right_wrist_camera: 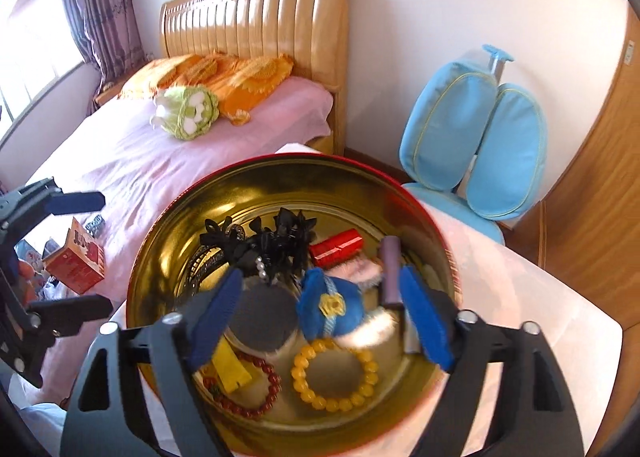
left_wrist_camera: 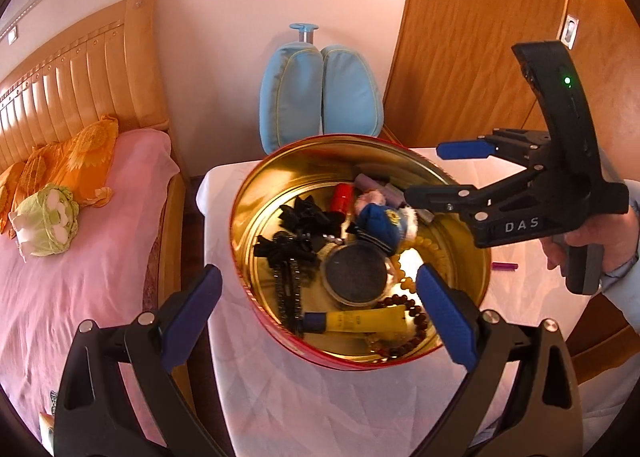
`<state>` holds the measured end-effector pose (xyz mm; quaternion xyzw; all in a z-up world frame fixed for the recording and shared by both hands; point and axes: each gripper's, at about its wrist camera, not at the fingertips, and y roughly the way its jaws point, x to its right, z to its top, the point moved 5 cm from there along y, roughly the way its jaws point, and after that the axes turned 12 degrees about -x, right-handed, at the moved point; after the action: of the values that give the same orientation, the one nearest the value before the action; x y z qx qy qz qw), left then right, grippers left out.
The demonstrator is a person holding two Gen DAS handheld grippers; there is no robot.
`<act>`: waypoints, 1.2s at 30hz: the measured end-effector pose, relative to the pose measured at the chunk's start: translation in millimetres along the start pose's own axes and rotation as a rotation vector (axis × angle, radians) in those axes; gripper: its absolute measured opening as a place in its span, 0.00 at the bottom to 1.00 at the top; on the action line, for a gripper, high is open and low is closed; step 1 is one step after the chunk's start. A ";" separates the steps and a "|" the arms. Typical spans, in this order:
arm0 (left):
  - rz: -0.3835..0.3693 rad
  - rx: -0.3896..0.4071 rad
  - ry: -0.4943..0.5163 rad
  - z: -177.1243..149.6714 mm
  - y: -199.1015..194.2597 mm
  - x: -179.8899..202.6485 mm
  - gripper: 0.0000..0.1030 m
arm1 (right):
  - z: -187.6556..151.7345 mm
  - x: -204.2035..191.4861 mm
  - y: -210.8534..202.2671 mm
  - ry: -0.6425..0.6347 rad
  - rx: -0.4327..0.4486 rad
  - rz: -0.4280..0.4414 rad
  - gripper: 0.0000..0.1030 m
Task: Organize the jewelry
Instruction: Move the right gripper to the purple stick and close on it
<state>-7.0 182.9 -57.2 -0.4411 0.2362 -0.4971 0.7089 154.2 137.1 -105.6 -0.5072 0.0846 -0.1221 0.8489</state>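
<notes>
While both tools hover over the round gold-lined tin (right_wrist_camera: 160, 277) on the white-draped bench (left_wrist_camera: 304, 397), nothing is gripped yet: the right hand-held gripper (right_wrist_camera: 320, 313) hangs with its jaws spread wide above the blue plush charm (right_wrist_camera: 332, 309), and the left hand-held gripper (left_wrist_camera: 320, 313) stands just as wide over the tin's 7 o'clock rim, likely waiting to steady it. Jewelry lies jumbled inside, so sorting seems barely begun. In the right view a yellow bead bracelet (right_wrist_camera: 336, 377) sits at 6 o'clock, a dark red bead bracelet (right_wrist_camera: 248, 393) at 7, black hair clips (right_wrist_camera: 272, 237) at 12, a red tube (right_wrist_camera: 336, 249) at 1. One small purple stick (left_wrist_camera: 505, 266) lies outside on the cloth, at the tin's 3 o'clock in the left view
</notes>
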 end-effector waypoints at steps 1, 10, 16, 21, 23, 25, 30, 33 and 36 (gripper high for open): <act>-0.011 0.003 0.007 -0.7 -1.8 10.4 0.92 | -7.6 6.9 -10.0 0.008 0.019 -0.003 0.88; -0.107 -0.012 0.110 -14.7 -0.5 111.2 0.92 | -80.0 71.1 -58.8 0.084 0.033 -0.078 0.89; -0.160 -0.048 0.158 -36.6 10.9 166.8 0.92 | -135.4 94.1 -36.7 0.065 -0.089 -0.066 0.89; -0.151 -0.095 0.149 -55.6 30.7 189.1 0.92 | -170.5 99.8 -4.4 0.034 -0.183 -0.043 0.89; -0.135 -0.109 0.124 -62.2 40.7 193.5 0.92 | -178.2 100.2 4.8 0.020 -0.203 -0.033 0.89; -0.115 -0.119 0.102 -67.6 49.2 196.1 0.92 | -184.2 100.5 11.6 0.000 -0.219 -0.025 0.89; -0.078 -0.145 0.044 -79.0 67.3 193.4 0.92 | -192.3 99.8 24.8 -0.044 -0.237 -0.012 0.89; -0.056 -0.150 0.001 -85.5 71.2 188.4 0.92 | -193.9 99.4 30.0 -0.063 -0.233 0.000 0.82; -0.037 -0.146 -0.032 -90.3 69.5 183.2 0.92 | -194.1 101.3 33.4 -0.081 -0.233 0.006 0.81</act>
<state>29.9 -11.5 -143.1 -0.5040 0.2524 -0.4843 0.6691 203.1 -40.5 -228.5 -0.6068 0.0655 -0.0882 0.7872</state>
